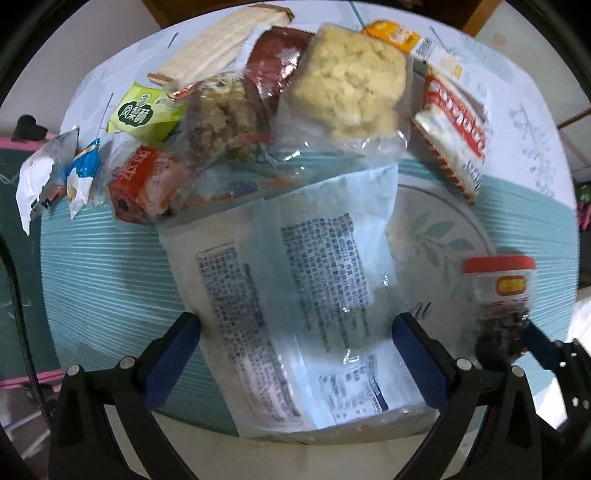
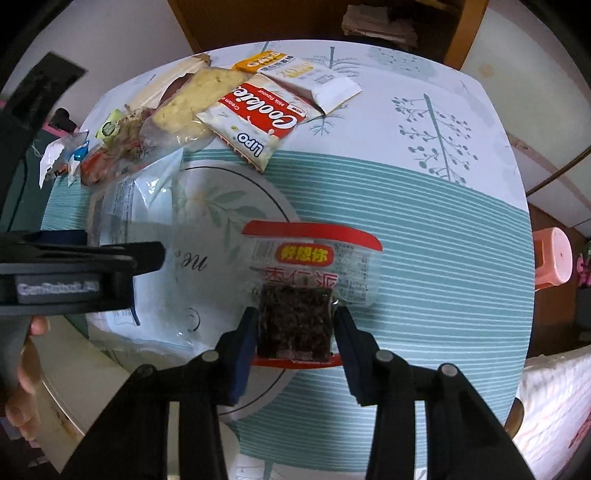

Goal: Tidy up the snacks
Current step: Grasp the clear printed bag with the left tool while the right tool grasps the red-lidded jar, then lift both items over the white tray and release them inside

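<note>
The right gripper [image 2: 295, 332] points down at the tabletop [image 2: 424, 229], and its blue fingers [image 2: 245, 347] are clenched on a red-edged clear snack packet [image 2: 314, 266] with a dark square bar inside; each pad presses a side of the dark bar, and the printed end of the packet sticks out beyond the fingertips. Under the packet and to the left of these fingers lies a white plate [image 2: 225, 199] with a green leaf pattern.

The left gripper [image 1: 295, 332] hangs over a large clear bag [image 1: 295, 273] with blocks of printed text. Its fingers [image 1: 173, 354] stand wide apart, one on each side of the bag, and whether the pads touch the plastic cannot be told. The bag covers part of the plate.

Beyond the left fingertips sits a heap of snacks: a clear bag of pale crumbly cake [image 1: 351, 88], a red and white Cookies pack [image 1: 454, 133], a green pineapple-cake packet [image 1: 140, 114], an orange box [image 1: 391, 35] and a long wafer pack [image 1: 221, 44]. A hand [image 2: 22, 384] shows at the left edge of the right wrist view.
</note>
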